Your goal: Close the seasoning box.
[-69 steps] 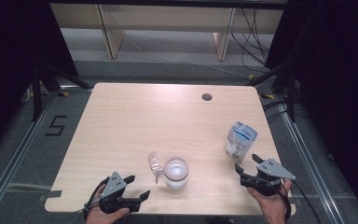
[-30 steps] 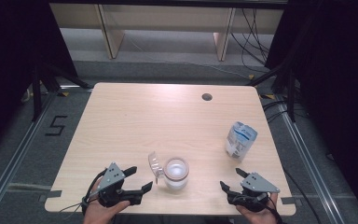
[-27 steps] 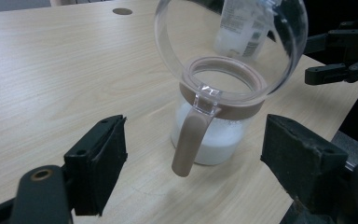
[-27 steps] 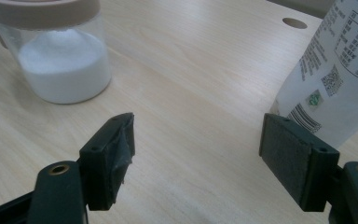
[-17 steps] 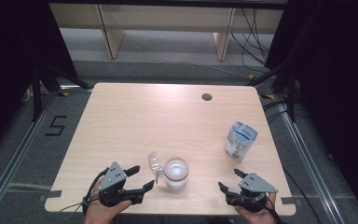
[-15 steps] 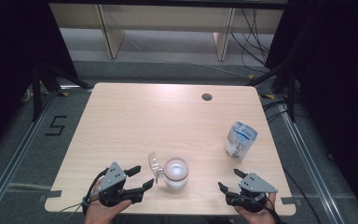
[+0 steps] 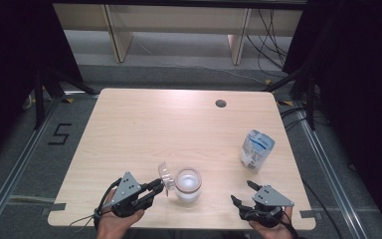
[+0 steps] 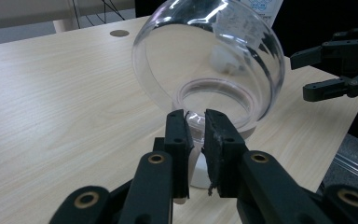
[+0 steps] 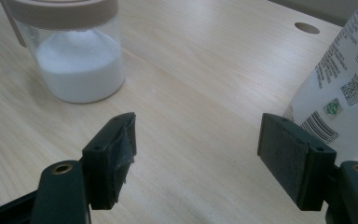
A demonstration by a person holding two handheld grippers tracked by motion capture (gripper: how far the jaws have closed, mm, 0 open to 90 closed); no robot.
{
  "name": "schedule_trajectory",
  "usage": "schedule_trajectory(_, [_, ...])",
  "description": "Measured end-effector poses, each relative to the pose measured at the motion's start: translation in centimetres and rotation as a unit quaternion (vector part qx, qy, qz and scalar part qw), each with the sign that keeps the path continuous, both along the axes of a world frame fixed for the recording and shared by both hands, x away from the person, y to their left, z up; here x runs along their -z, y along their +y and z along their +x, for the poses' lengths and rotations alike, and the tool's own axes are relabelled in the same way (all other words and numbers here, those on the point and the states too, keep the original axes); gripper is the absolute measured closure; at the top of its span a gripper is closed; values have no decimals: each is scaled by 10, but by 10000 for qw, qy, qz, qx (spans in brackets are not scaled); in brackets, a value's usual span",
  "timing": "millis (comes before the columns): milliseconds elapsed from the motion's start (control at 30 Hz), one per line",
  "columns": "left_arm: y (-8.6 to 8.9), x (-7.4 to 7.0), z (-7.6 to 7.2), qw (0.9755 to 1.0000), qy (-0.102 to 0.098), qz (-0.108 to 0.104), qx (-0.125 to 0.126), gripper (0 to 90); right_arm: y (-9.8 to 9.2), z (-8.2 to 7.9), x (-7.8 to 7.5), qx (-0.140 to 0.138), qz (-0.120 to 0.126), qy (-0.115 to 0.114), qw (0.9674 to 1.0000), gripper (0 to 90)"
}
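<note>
Nearest the person's edge of the counter (image 7: pixel 129 129), the left hand-held gripper (image 7: pixel 158 187) lies low over the wood, pointing right toward the jar (image 7: pixel 187 184). Its jaws have just been closing and now stand almost together on the edge of the clear lid (image 8: pixel 205 60), which is flipped open and stands upright at the jar's left side; in the left gripper view the two pads pinch the lid's lower rim, with the jar's mouth seen through the dome behind. The jar is clear, with a pale collar, and holds white powder (image 9: pixel 79 70) in its lower part; it stands upright near the front edge, slightly left of the middle of the counter.

The right hand-held gripper (image 7: pixel 242 193) rests near the front right corner, well apart from the jar. Its jaws stand wide open with nothing between them, only bare wood showing in the gap in the right gripper view.

Farther back on the right side, the pouch (image 7: pixel 256 150) stands upright, white and blue with printed text and a code on its face, just beyond the right hand-held gripper.

At the far edge a round hole (image 7: pixel 221 103) pierces the counter.
</note>
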State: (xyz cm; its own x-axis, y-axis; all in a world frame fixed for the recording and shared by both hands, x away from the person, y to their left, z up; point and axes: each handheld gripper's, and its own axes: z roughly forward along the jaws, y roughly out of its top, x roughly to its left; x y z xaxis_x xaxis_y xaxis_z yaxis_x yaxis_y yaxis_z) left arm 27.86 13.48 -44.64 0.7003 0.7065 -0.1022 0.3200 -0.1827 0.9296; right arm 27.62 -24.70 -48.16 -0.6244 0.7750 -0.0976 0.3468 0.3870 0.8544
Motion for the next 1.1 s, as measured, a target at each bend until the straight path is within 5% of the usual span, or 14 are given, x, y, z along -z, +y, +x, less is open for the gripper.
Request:
schedule_trajectory(100, [-1,0,0,10000,1,24,-41,800,-1,0,-1,-5,-89,-139,9999,292])
schedule_trajectory(400, [-3,-1,3,10000,8,80,-8,801,0,0,0,-3,4,-6,10000,294])
schedule_trajectory(1100, [-8,-1,6,10000,11,44,59,802,-1,0,-1,11,-99,-138,9999,296])
